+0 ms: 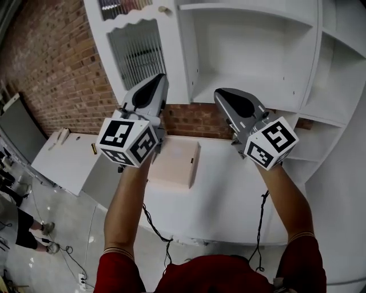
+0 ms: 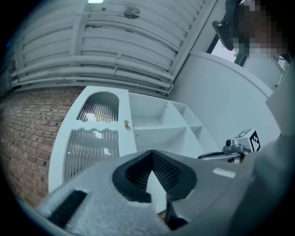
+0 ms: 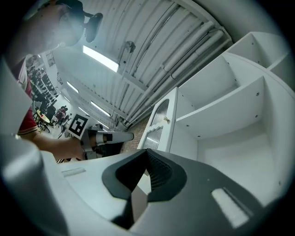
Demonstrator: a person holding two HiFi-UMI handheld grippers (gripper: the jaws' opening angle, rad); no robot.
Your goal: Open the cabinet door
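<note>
Barely started: the ribbed-glass cabinet door [image 1: 137, 51] sits closed at the white cabinet's left side, its knob [image 1: 164, 10] untouched, the left gripper [image 1: 157, 83] and right gripper [image 1: 224, 96] hover below it, both clenched on nothing, so reaching, gripping and pulling all remain.

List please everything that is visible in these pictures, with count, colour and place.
cabinet: one, white, open shelves, above the table.
door: one, white with ribbed glass, cabinet's left side.
knob: one, tan, door's right edge.
wall: one, red brick, behind the cabinet.
table: one, white, below the cabinet.
box: one, pale pink, on the table.
cables: two, black, hanging below the forearms.
left hand-held gripper: one, grey, shut, before the door.
right hand-held gripper: one, grey, shut, before the shelves.
forearms: two, bare, behind the grippers.
</note>
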